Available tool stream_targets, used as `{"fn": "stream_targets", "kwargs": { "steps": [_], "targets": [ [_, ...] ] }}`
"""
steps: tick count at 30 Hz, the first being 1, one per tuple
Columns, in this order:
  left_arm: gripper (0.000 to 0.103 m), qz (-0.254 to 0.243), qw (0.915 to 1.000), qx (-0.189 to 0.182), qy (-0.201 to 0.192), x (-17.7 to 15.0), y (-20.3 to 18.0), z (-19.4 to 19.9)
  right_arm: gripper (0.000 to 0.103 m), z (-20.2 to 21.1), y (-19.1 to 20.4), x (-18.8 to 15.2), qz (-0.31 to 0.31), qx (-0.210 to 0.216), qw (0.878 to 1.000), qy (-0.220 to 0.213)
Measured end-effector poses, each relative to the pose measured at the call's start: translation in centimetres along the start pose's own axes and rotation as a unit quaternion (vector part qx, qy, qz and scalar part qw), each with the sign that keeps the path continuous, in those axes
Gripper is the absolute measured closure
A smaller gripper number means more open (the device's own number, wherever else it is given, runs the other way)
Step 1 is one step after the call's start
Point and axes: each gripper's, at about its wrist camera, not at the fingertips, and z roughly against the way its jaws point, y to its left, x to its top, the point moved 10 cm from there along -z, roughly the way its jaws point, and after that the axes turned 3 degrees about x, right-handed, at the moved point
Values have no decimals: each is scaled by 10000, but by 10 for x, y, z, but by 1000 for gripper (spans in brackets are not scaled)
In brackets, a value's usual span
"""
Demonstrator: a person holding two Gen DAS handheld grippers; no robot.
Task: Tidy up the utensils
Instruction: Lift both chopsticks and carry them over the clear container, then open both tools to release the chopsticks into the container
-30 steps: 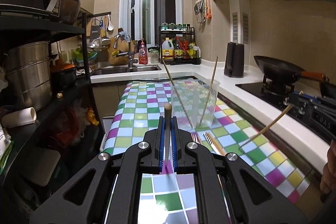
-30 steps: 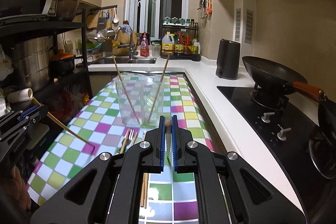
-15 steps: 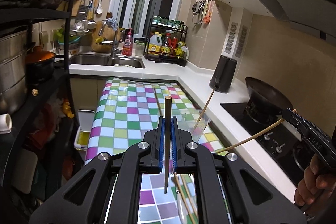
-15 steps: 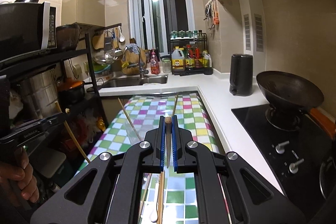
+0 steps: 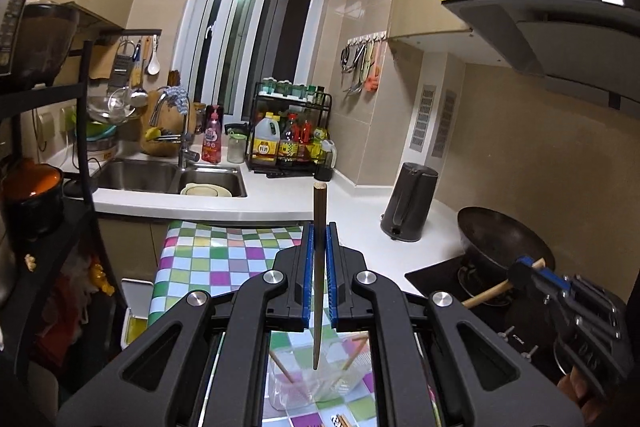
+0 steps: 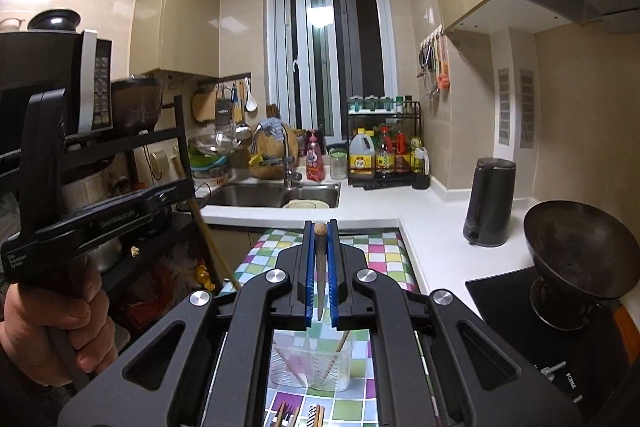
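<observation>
left gripper (image 5: 319, 251): I've got it pinching a chopstick (image 5: 319, 267)
right gripper (image 6: 319, 255): pinching another stick (image 6: 320, 267)
cup (image 6: 312, 367): at 6 o'clock, two sticks inside

Tablecloth (image 6: 384, 255) was checkered in green, pink, purple, yellow and white. Gripper pads (image 5: 306, 267) were blue on black frames. Held chopstick (image 5: 319, 267) was dark brown; the other chopstick (image 6: 320, 267) had a tan tip. Kettle (image 6: 488, 203), at two o'clock, was dark grey. Wok (image 6: 580, 247) was black. Countertop (image 6: 432, 227) was white. Dish-soap bottle (image 5: 211, 141), at eleven o'clock, was pink.
</observation>
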Motion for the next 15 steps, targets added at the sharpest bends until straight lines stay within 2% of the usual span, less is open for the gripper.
{"fn": "stream_targets", "kwargs": {
  "steps": [6,10,15],
  "targets": [
    [97,-180,9971,82,731,-55,2,-65,97,-48,-10,-51,-119,20,9984,561],
    [97,-249,9932,32,1139,-90,5,-85,97,-65,-15,-79,-176,54,9961,863],
    [97,-262,9892,45,1441,-111,9,-96,96,-76,-17,-100,-271,98,9925,1184]
  ]
}}
